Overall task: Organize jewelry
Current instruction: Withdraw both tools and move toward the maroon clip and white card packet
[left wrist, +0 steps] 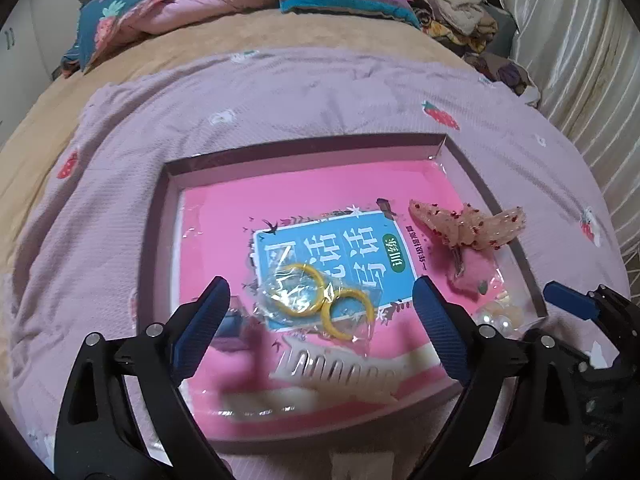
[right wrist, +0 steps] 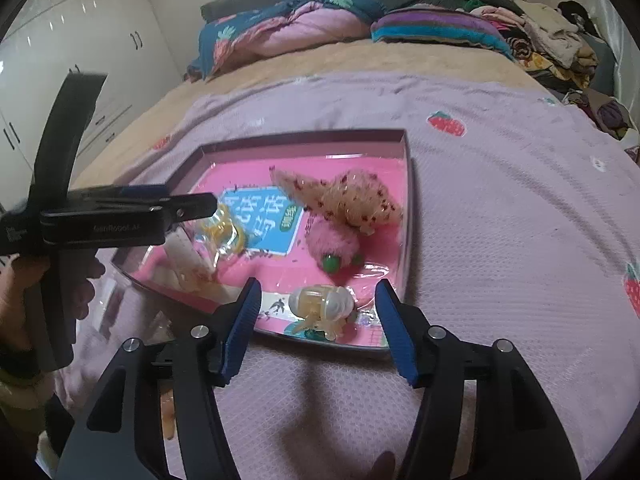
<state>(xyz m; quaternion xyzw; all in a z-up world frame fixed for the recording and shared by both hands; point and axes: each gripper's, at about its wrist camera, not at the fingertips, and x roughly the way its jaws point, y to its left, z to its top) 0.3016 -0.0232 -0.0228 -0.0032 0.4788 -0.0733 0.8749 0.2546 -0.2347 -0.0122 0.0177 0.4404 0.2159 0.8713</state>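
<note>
A shallow pink-lined tray [left wrist: 304, 148] [right wrist: 408, 200] lies on the bed. In it are two yellow rings in a clear bag [left wrist: 316, 300] [right wrist: 224, 232], a white comb [left wrist: 340, 376] [right wrist: 188, 268], a beige sequinned bow [left wrist: 468, 228] [right wrist: 348, 200], a pink fuzzy clip [left wrist: 472, 272] [right wrist: 332, 244] and a pearly clear clip [right wrist: 324, 304] [left wrist: 500, 318]. My left gripper [left wrist: 320, 320] is open and empty just above the rings. My right gripper [right wrist: 320, 328] is open and empty above the pearly clip, at the tray's near edge.
The tray sits on a lilac strawberry-print blanket [right wrist: 500, 208] over a tan sheet. A rolled quilt [right wrist: 288, 28], a striped cushion [right wrist: 436, 28] and piled clothes [right wrist: 560, 40] lie at the bed's head. White wardrobes [right wrist: 80, 40] stand to the left.
</note>
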